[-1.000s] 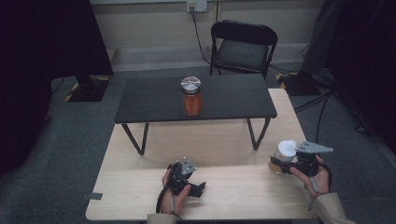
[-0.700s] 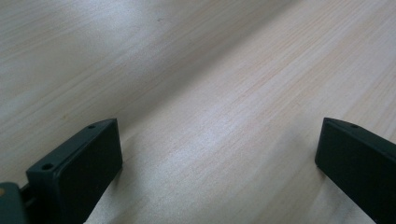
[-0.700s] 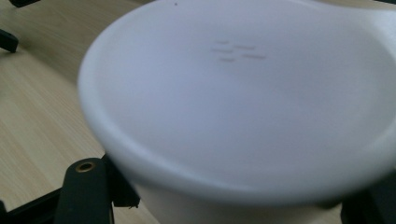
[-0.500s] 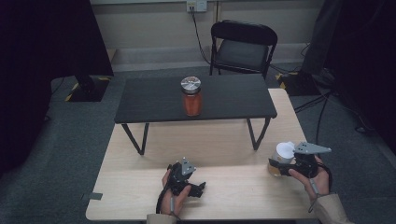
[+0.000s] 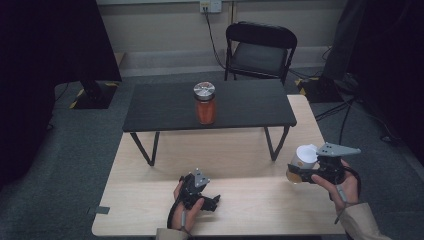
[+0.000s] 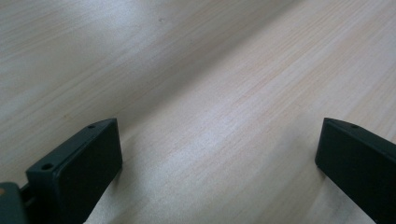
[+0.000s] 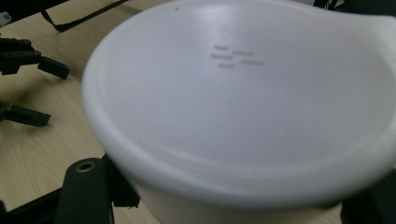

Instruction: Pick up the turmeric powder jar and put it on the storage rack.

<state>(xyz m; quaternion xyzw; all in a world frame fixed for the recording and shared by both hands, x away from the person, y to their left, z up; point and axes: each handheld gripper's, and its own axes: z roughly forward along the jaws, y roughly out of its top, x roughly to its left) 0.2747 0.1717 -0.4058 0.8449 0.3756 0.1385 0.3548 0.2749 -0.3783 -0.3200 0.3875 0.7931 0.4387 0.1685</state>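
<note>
White lid: we see a smooth round cap [image 7: 243,102] with 4 faint raised dashes, topping a small amber-bottomed container [image 5: 300,162].
Place: above the table's [image 5: 150,200] right edge.
Right gripper [image 5: 320,167]: pinching the container.
Left gripper [image 5: 200,192]: jaws spread, resting on wood.

We see a round white plastic lid [image 7: 243,107] with a tab at upper right and small raised dashes near its top, close up and slightly blurred. Our right tool [image 7: 224,205] grips the container just under it, black jaws low on either side. Light wooden counter [image 7: 42,149] lies left, the other tool [image 7: 28,84] resting there.
</note>
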